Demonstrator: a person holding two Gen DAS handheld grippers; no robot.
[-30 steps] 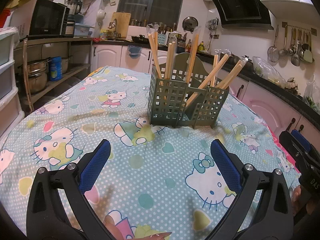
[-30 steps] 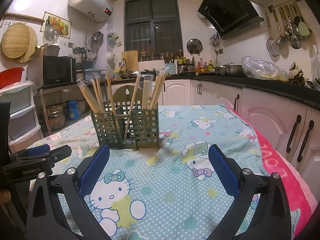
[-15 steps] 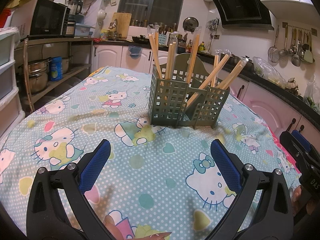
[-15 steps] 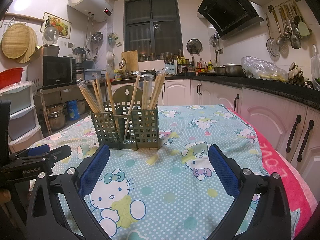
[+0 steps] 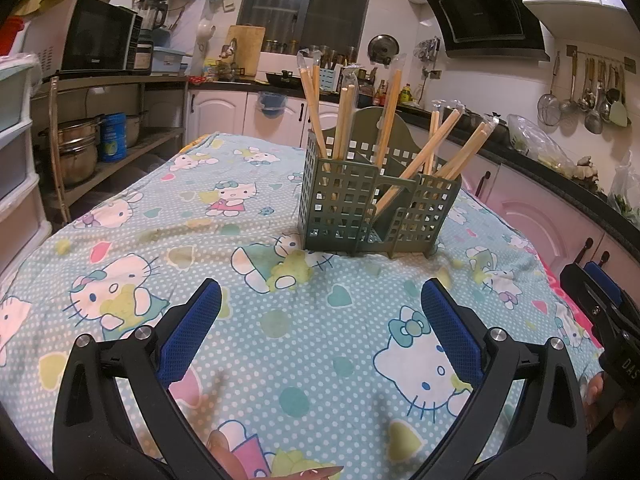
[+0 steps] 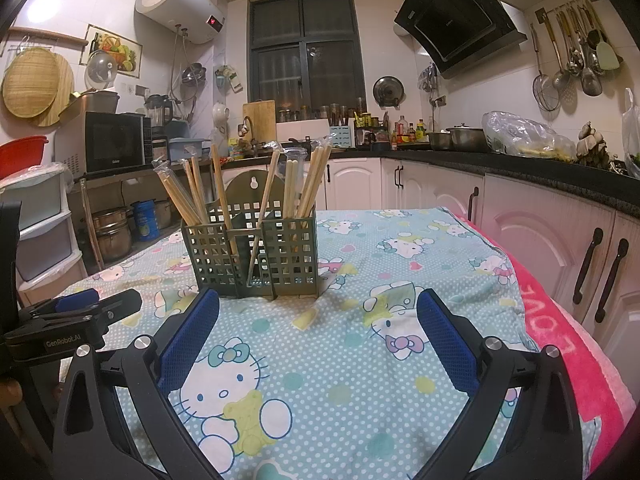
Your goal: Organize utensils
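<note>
1. Left gripper (image 5: 318, 310) and right gripper (image 6: 318, 316) hover with jaws apart, both empty, over the tabletop's (image 5: 280, 320) near edge.
2. Chopsticks (image 6: 308, 184) already stand in the green holder (image 6: 252, 256) mid-tabletop; none lie loose, so sorting looks finished.

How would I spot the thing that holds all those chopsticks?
Start at the table with the cartoon-cat cloth. Near its middle stands a dull green plastic caddy with grid-holed walls and a tall rounded back. It is the only object standing on the cloth, with wooden chopsticks fanning from its compartments.
</note>
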